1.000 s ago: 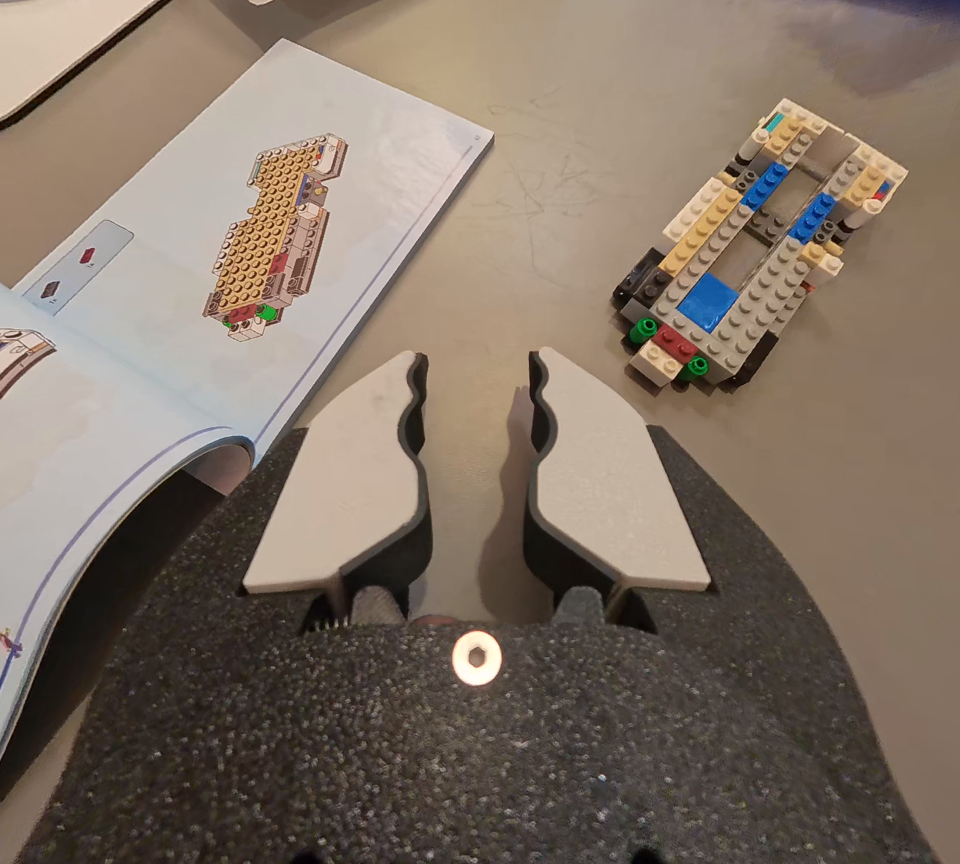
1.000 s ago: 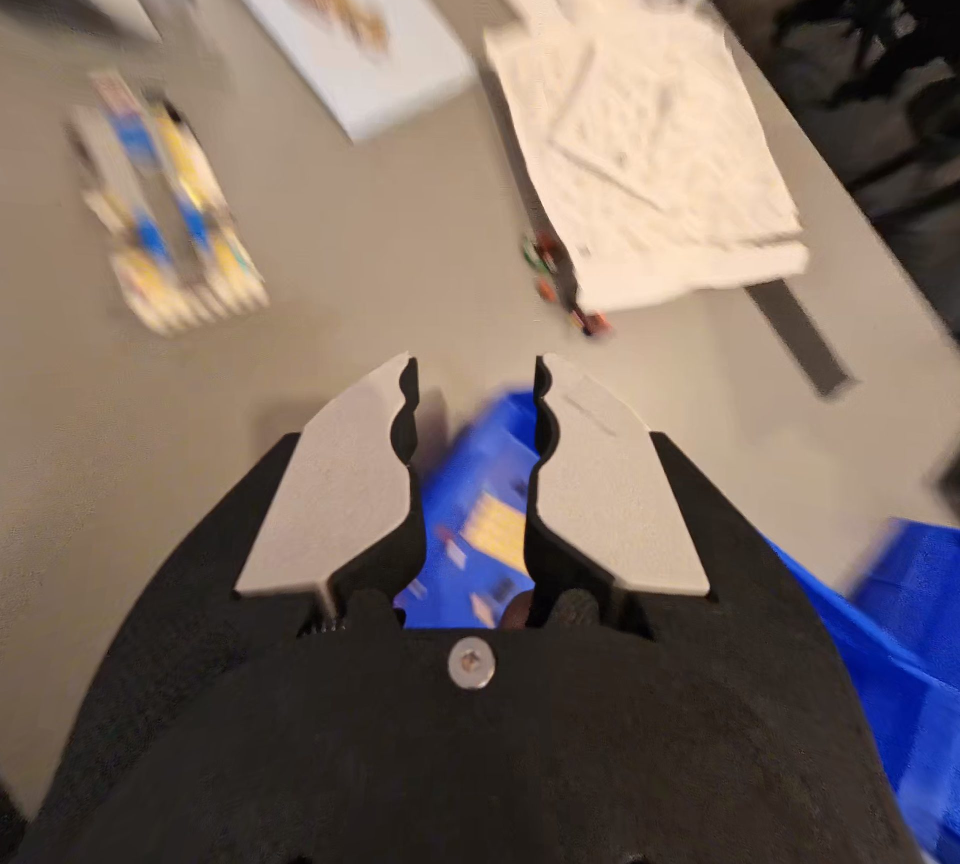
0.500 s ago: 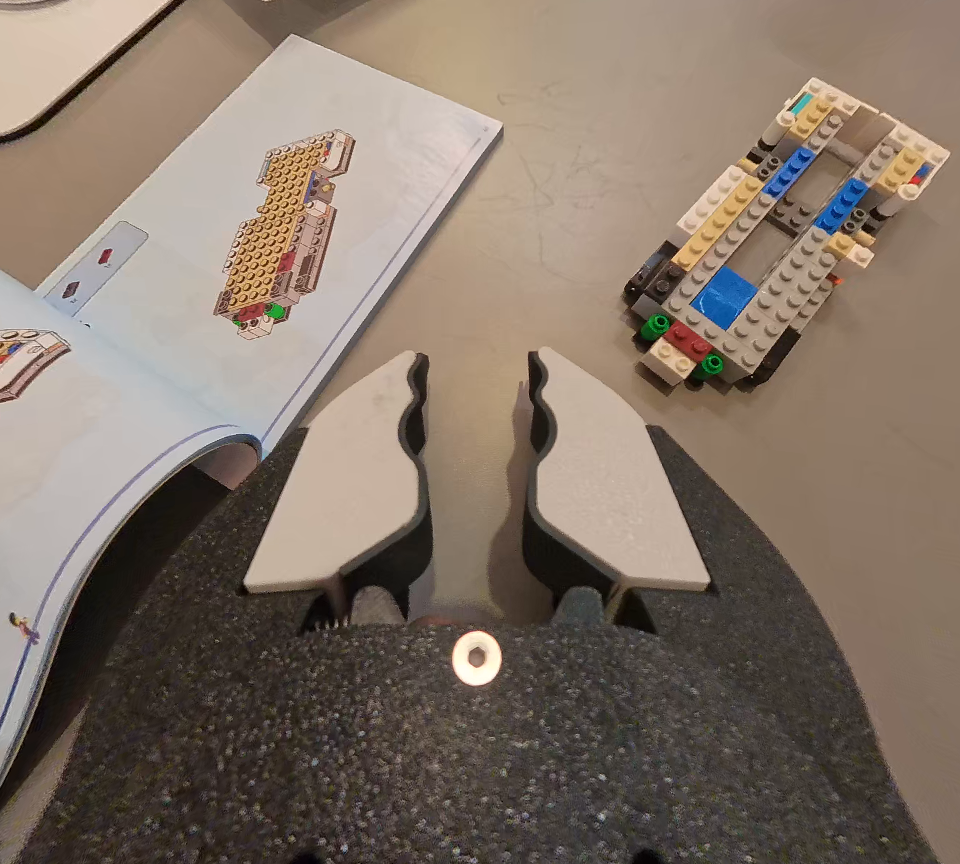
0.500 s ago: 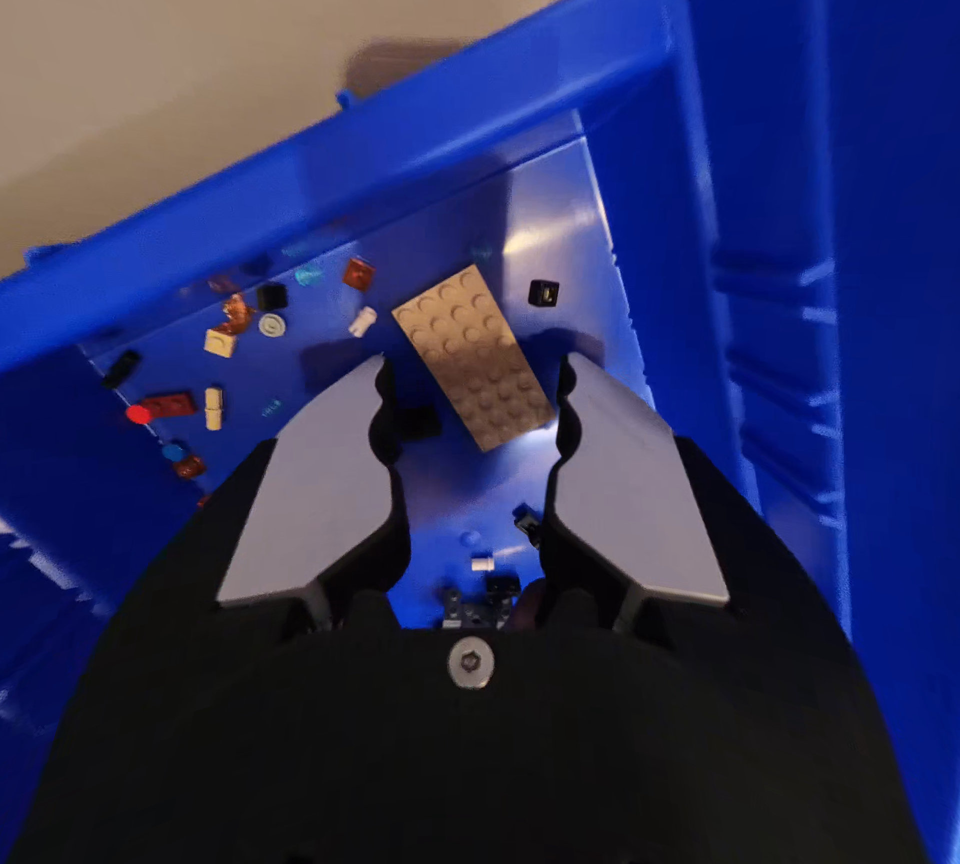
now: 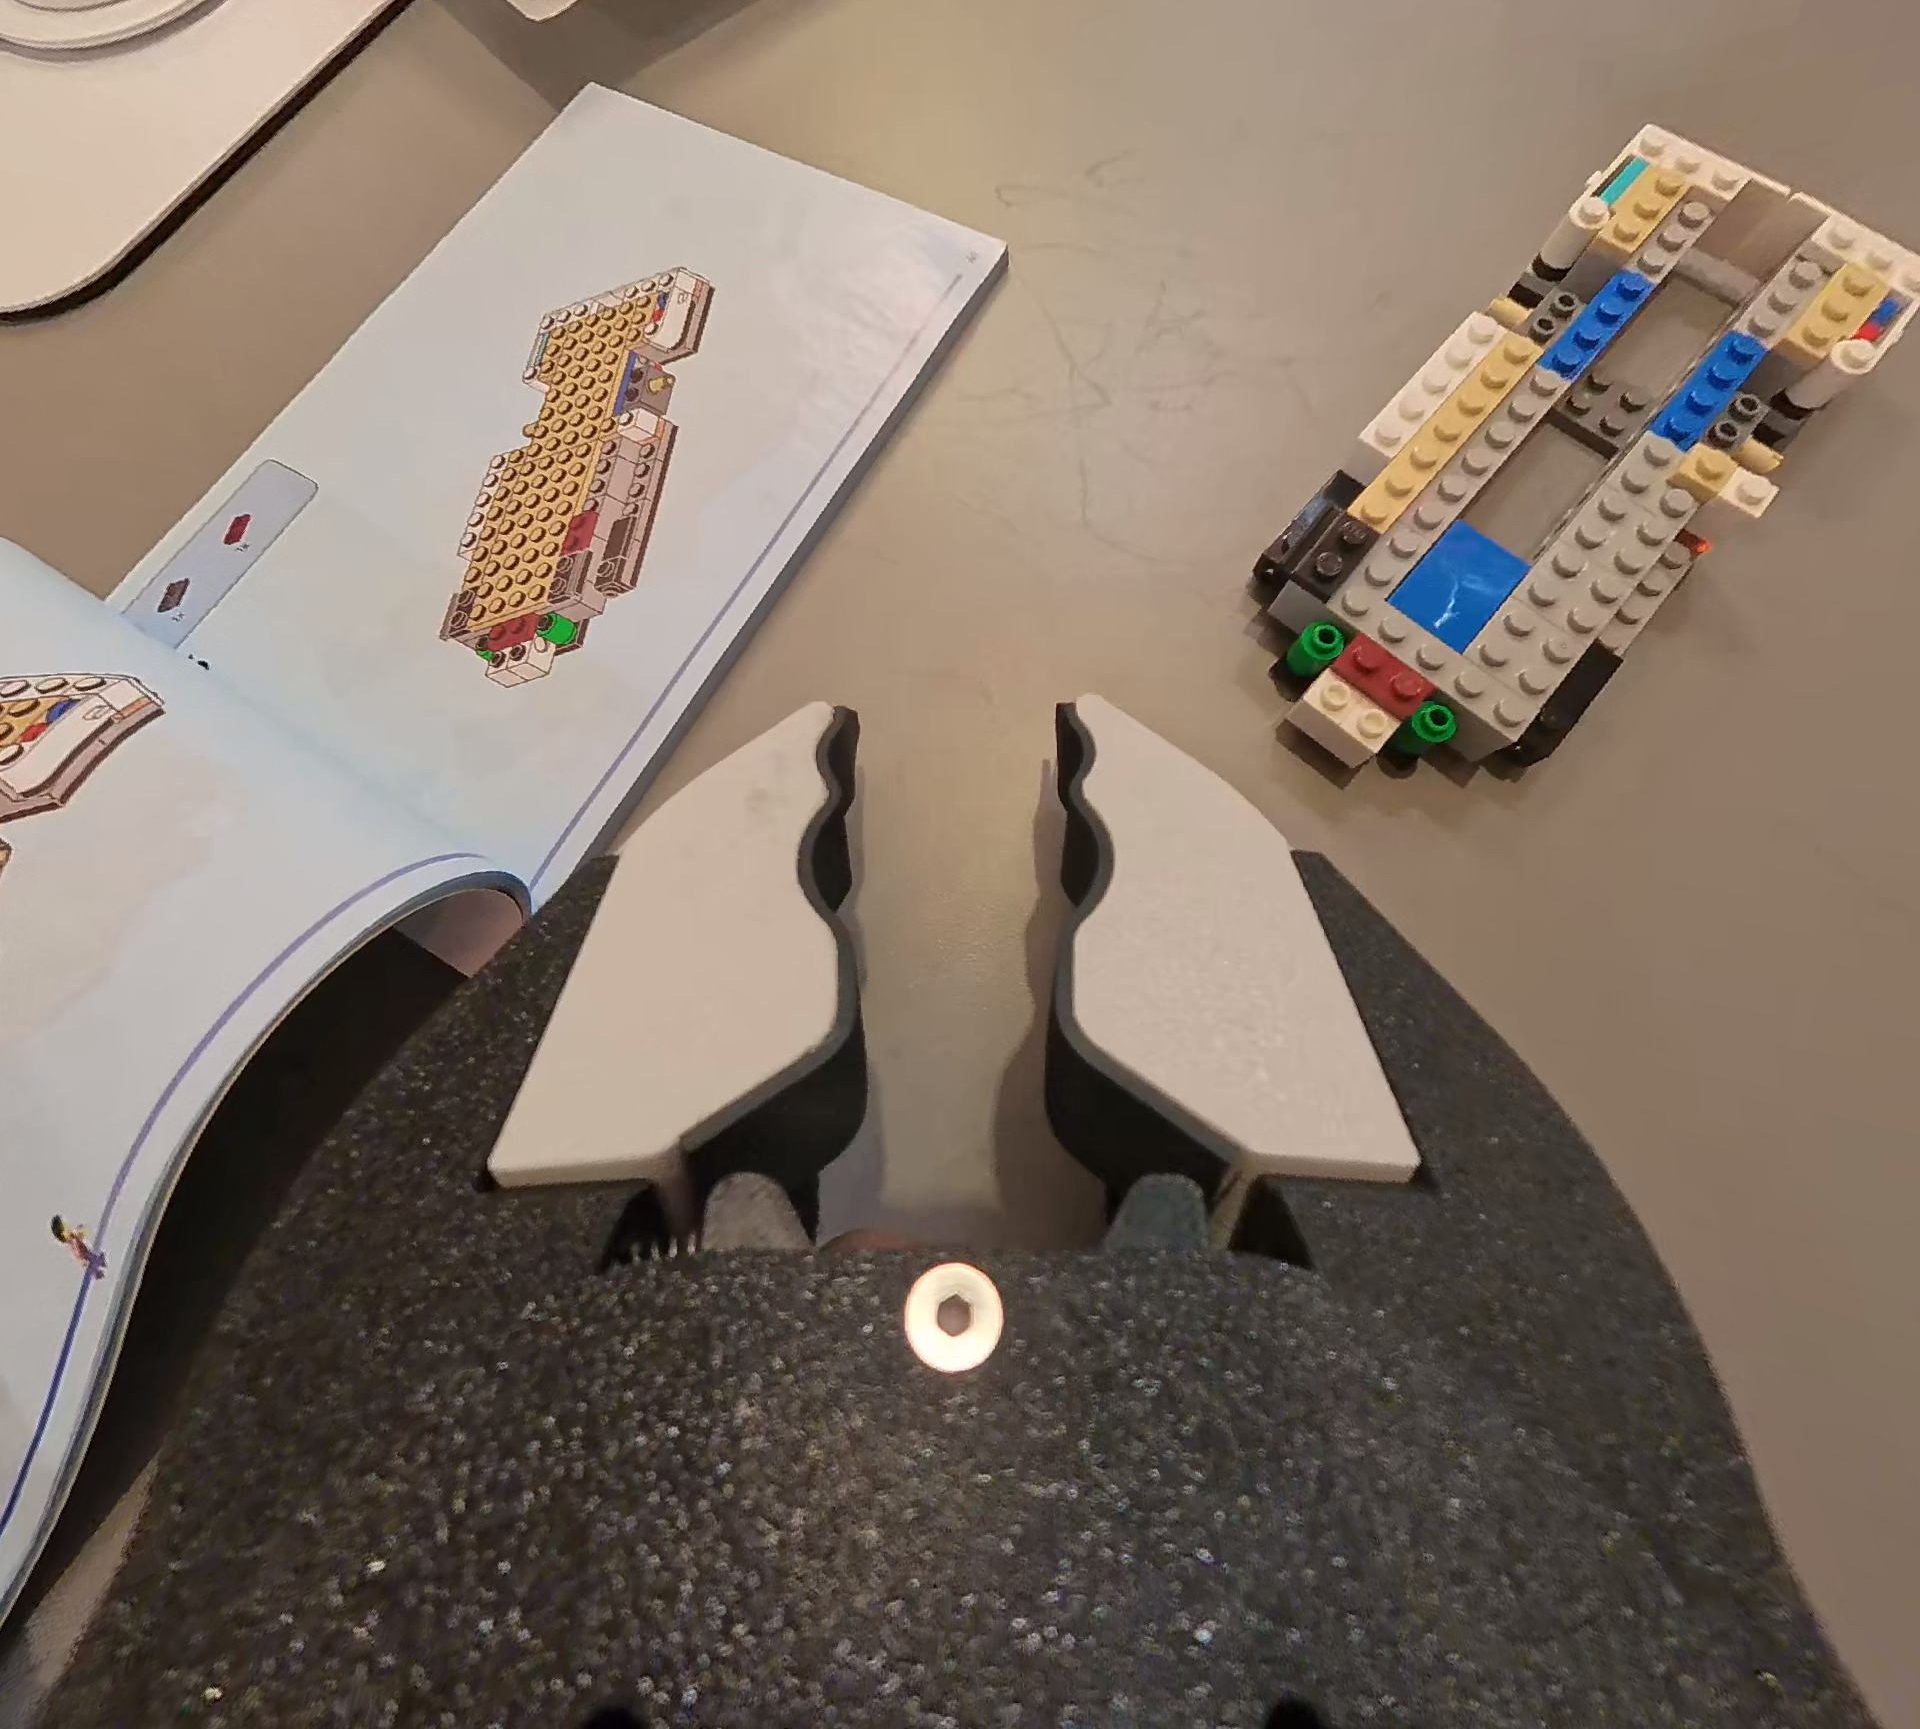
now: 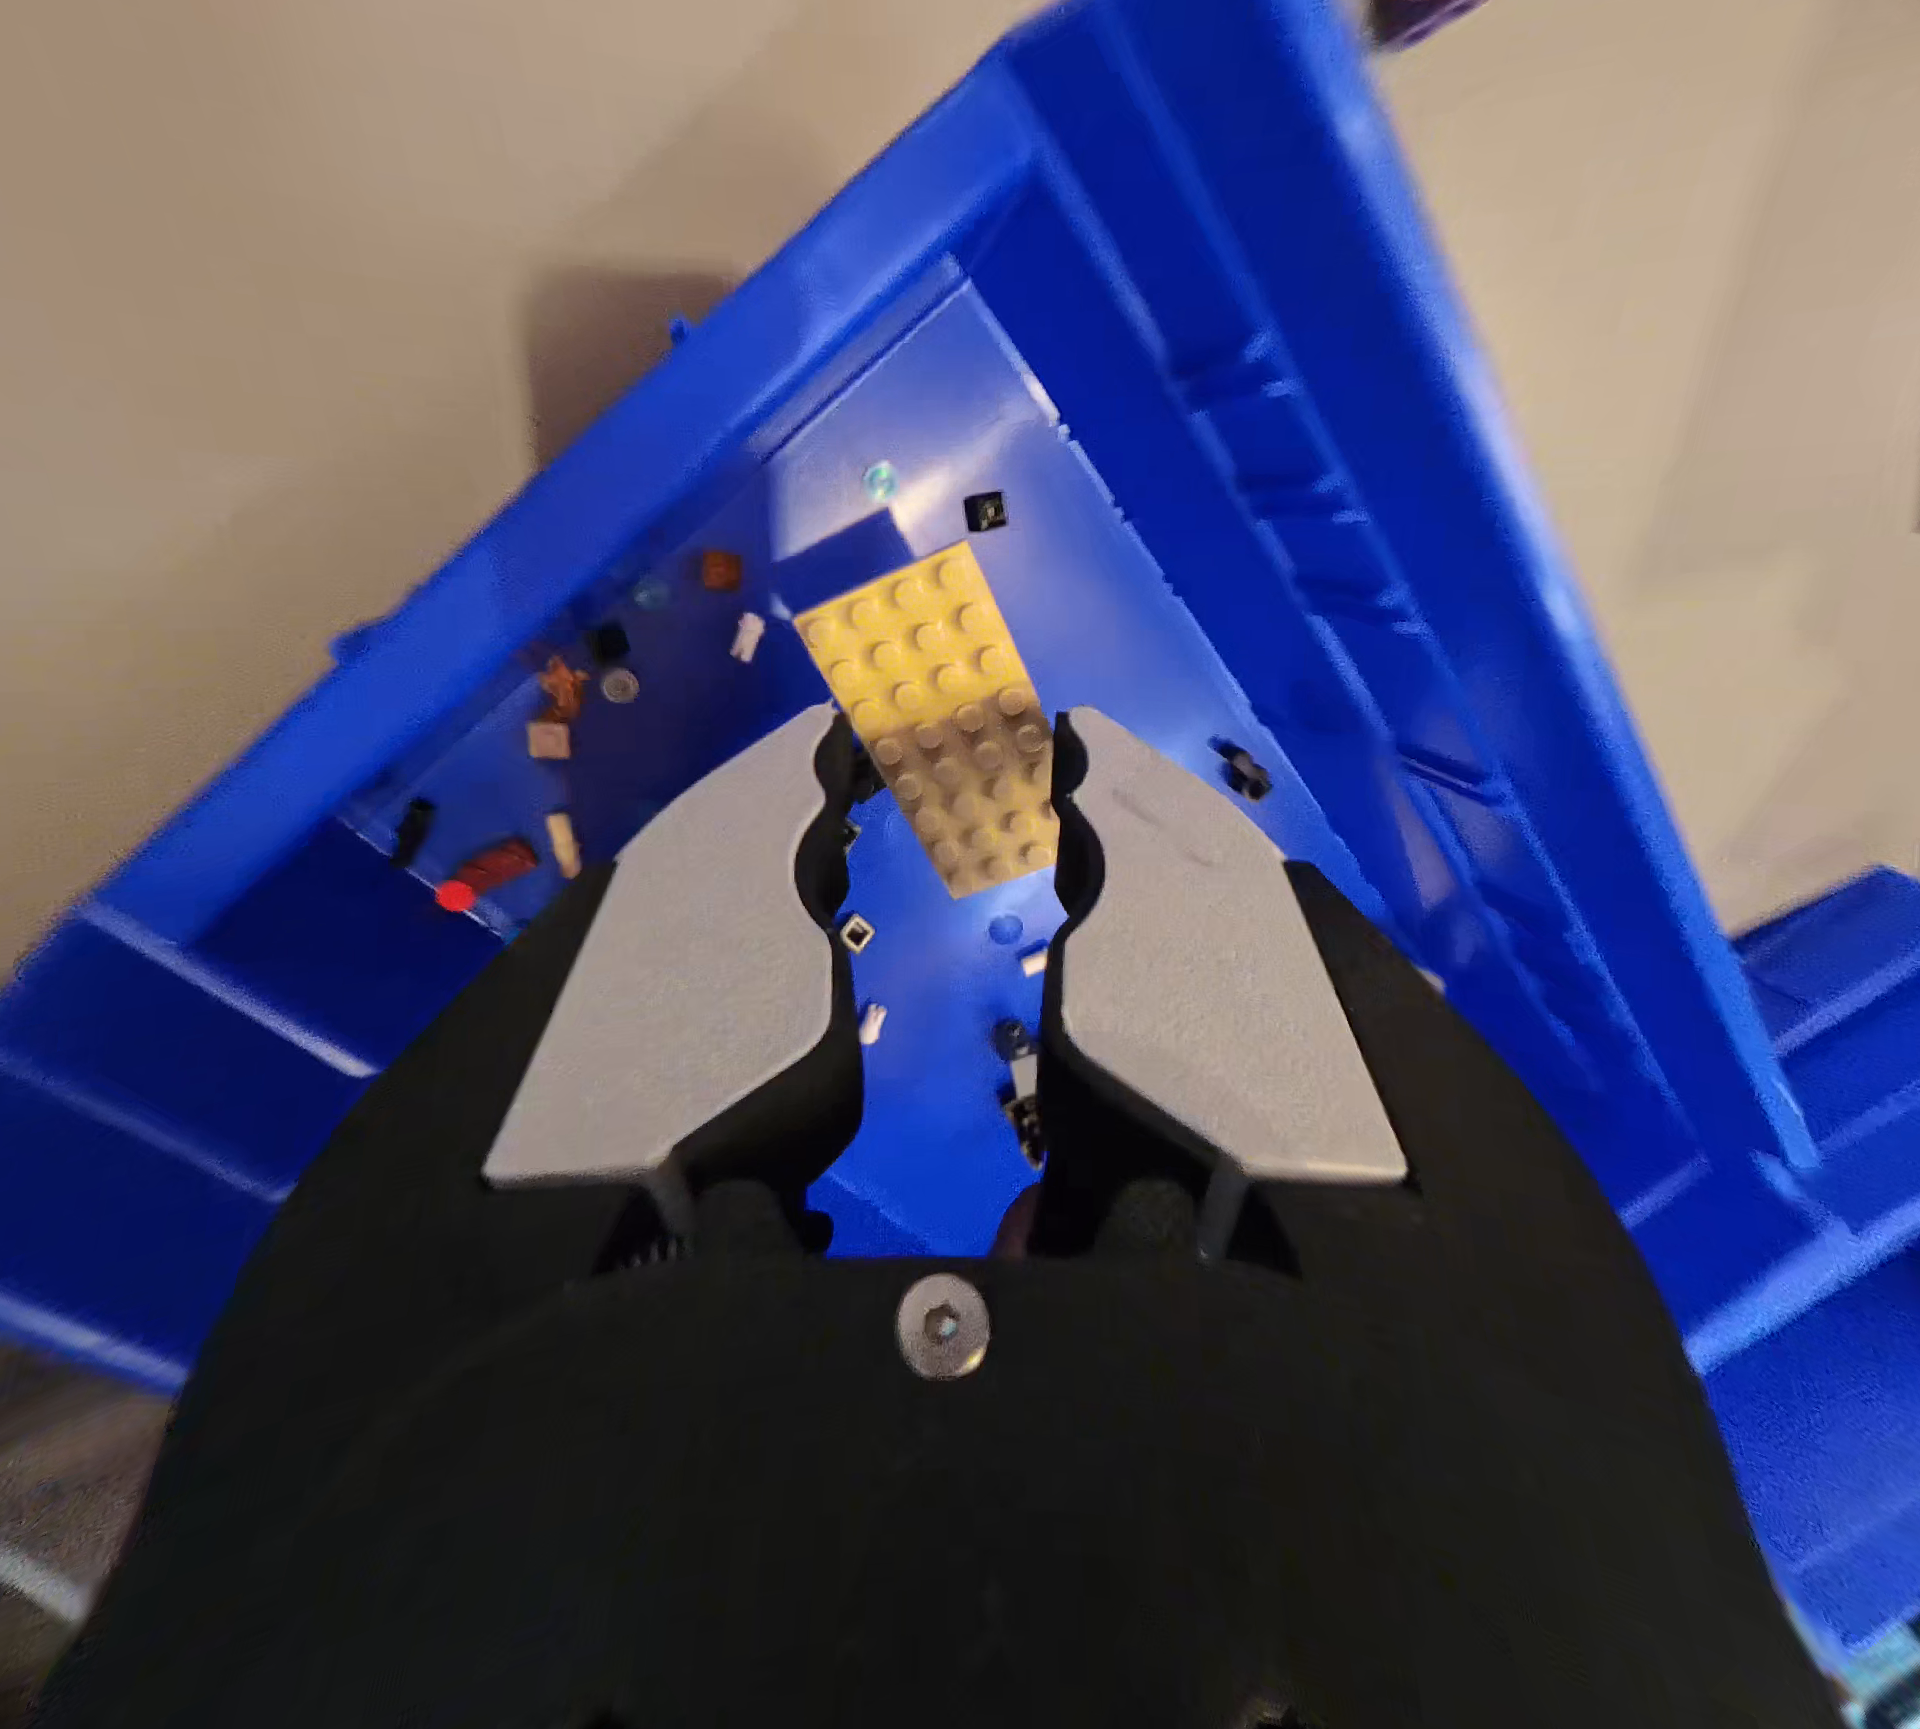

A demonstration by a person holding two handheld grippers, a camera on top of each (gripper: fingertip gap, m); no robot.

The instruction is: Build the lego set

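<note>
Right gripper is down in the blue bin, fingers clamped on the tan plate near the bin's corner. Left gripper hangs over bare desk, fingers apart, booklet beside it, brick model off toward the desk's edge.

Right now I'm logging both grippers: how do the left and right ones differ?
The left gripper hovers over bare table, nothing between its fingers; the right gripper reaches into the blue bin with its fingers pinching a tan studded plate. Both have grey fingers.
</note>
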